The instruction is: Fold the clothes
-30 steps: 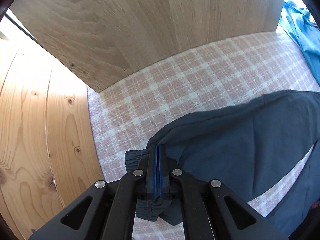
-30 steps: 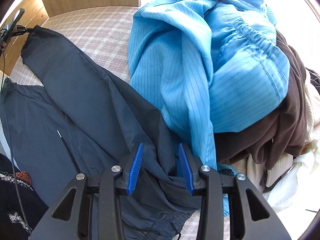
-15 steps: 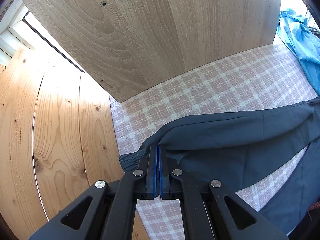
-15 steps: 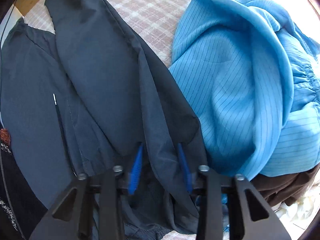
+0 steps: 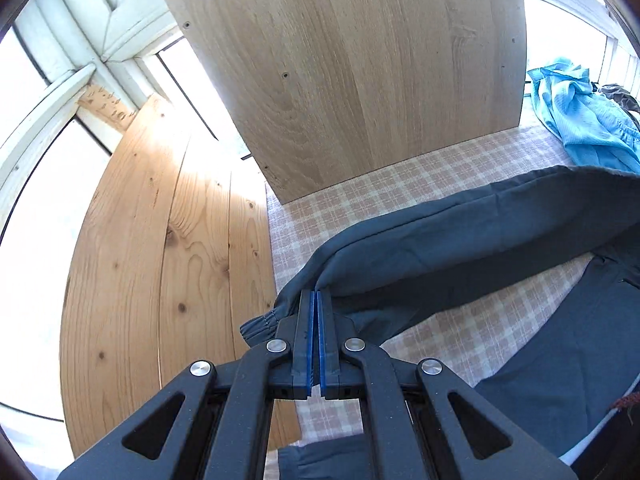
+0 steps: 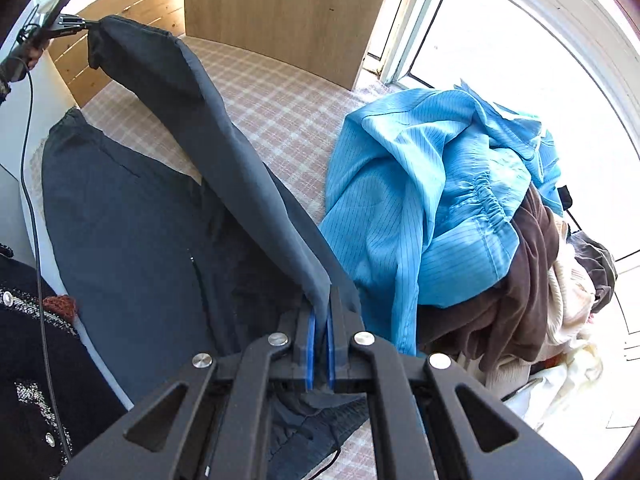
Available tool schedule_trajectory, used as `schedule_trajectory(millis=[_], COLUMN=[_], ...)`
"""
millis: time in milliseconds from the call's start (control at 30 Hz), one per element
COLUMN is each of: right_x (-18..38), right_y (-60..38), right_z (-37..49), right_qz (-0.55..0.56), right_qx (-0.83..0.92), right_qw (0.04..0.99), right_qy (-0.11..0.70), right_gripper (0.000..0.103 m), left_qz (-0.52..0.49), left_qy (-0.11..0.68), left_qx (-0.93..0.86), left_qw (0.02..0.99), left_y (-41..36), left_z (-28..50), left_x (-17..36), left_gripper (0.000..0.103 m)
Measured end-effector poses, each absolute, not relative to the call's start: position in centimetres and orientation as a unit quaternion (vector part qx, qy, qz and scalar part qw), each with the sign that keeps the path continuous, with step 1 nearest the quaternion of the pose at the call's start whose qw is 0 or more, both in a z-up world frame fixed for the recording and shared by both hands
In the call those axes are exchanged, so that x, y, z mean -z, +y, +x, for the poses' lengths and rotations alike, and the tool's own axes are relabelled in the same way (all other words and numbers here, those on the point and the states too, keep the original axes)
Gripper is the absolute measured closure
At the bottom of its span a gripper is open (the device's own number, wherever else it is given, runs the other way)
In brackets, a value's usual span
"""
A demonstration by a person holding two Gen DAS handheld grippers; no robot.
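Observation:
A dark blue garment [image 5: 460, 240] [image 6: 140, 220] with elastic cuffs lies on the checked cloth [image 5: 440, 176] [image 6: 280, 100]. One long limb of it is lifted and stretched between both grippers. My left gripper [image 5: 315, 294] is shut on that limb just behind its gathered cuff. The right wrist view shows the same gripper [image 6: 60, 26] at the top left, holding the limb's far end. My right gripper [image 6: 320, 300] is shut on the limb's near end, with fabric pinched between its blue pads. The rest of the garment stays flat on the cloth.
A heap of clothes sits at the right: a light blue striped garment [image 6: 432, 184] [image 5: 580, 120] over brown [image 6: 520, 280] and cream pieces. An upright wooden panel [image 5: 360, 80] [image 6: 280, 12] borders the cloth's far side. A person's dark knitted top [image 6: 24, 340] and a cable [image 6: 32, 200] are at the left.
The right gripper closed on the dark fabric. Both grippers rose, lifting the limb off the cloth and pulling it straight between them. The left gripper kept its grip.

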State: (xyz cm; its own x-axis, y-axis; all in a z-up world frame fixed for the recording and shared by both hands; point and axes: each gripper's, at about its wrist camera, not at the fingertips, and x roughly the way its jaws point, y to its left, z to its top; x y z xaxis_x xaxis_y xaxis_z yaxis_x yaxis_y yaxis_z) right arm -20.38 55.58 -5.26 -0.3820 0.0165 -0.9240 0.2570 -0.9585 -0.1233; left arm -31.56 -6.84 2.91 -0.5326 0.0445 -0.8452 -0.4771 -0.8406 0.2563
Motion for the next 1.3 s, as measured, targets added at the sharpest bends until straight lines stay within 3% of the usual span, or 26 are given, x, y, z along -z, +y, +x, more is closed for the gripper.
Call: schedule_trajectory(millis=[167, 400, 533, 833, 1000, 1067, 1200, 1300], right_x=[4.7, 16.2, 19.6, 19.3, 18.5, 18.4, 18.3, 18.3], right_y=[52.6, 48.4, 47.4, 47.0, 46.9, 46.9, 47.4, 47.5], right_z=[-13.7, -7.7, -7.4, -7.8, -8.1, -8.4, -9.1, -9.4], right_qz=[0.550, 0.657, 0.695, 0.706, 0.705, 0.706, 0.706, 0.707], right_qx=[0.826, 0.743, 0.708, 0.696, 0.698, 0.697, 0.698, 0.697], right_qw=[0.100, 0.127, 0.121, 0.116, 0.112, 0.111, 0.110, 0.109], right_qy=[0.074, 0.023, 0.039, 0.062, 0.061, 0.059, 0.050, 0.046], right_gripper=[0.099, 0.099, 0.097, 0.097, 0.096, 0.095, 0.095, 0.095], left_qz=[-0.475, -0.568, -0.580, -0.574, -0.535, -0.535, -0.554, -0.569], left_qy=[0.205, 0.193, 0.196, 0.187, 0.199, 0.220, 0.275, 0.274], left_qx=[-0.849, -0.795, -0.785, -0.795, -0.815, -0.807, -0.774, -0.758], left_qw=[0.112, 0.091, 0.089, 0.062, 0.095, 0.120, 0.136, 0.162], left_y=[-13.1, -18.2, -18.6, -21.1, -19.2, -18.0, -16.5, -16.5], left_z=[-23.3, -14.1, -11.5, -10.3, -10.3, -11.1, -11.9, -12.6], left_x=[-0.9, 10.9, 13.8, 12.4, 9.4, 9.7, 12.2, 12.6], left_gripper=[0.102, 0.102, 0.098, 0.093, 0.089, 0.080, 0.080, 0.080])
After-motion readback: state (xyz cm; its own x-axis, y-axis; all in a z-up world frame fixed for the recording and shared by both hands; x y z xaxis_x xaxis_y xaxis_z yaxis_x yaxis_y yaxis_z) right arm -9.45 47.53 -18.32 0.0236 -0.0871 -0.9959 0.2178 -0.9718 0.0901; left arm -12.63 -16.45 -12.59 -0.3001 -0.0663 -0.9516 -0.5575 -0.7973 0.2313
